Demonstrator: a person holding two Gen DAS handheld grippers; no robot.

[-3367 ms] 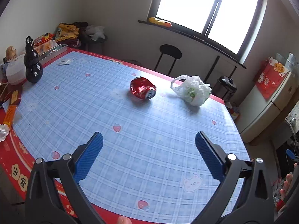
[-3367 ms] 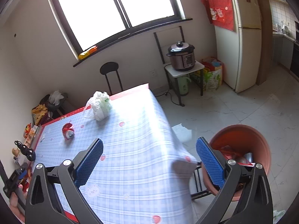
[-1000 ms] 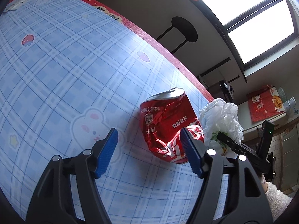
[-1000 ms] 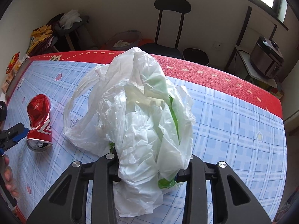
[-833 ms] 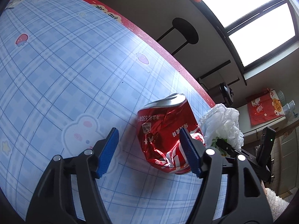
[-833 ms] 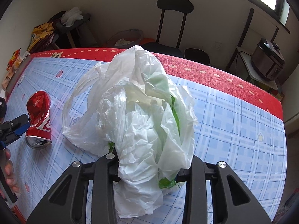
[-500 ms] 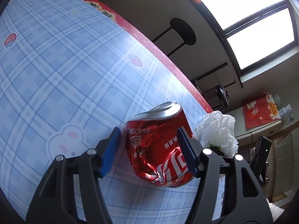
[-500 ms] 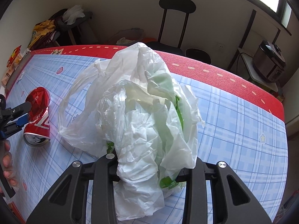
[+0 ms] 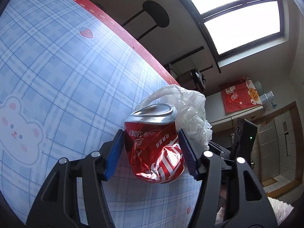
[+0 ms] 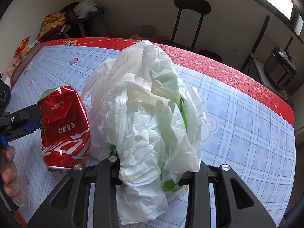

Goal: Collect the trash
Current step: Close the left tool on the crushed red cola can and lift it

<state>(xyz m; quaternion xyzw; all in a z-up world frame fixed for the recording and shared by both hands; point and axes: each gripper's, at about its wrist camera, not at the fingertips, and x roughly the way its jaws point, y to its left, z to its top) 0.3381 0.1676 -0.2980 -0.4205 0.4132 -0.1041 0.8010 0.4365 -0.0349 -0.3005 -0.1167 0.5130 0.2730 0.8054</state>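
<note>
A crushed red soda can [image 9: 155,148] sits between the blue pads of my left gripper [image 9: 151,135], and both pads press on its sides. The right wrist view shows the same can [image 10: 64,125] tilted, close to the bag's left side, with the left gripper's fingers [image 10: 20,121] on it. My right gripper [image 10: 152,171] is shut on a crumpled white plastic bag [image 10: 152,110] with green inside. The bag covers its fingertips. From the left wrist view the bag [image 9: 191,110] shows just behind the can. Whether the can rests on the blue checked tablecloth [image 9: 57,66] I cannot tell.
The table's red border [image 10: 228,72] runs along the far edge. A black chair [image 10: 191,5] stands beyond it, and a rice cooker [image 10: 281,68] sits at the right. Snack bags and clutter [image 10: 55,24] lie at the far left. A person's fingers [image 10: 9,171] show at the left edge.
The left gripper's jaws closed in from either side until both pads met the can. Can and left gripper moved closer to the bag. The right gripper kept its hold on the bag.
</note>
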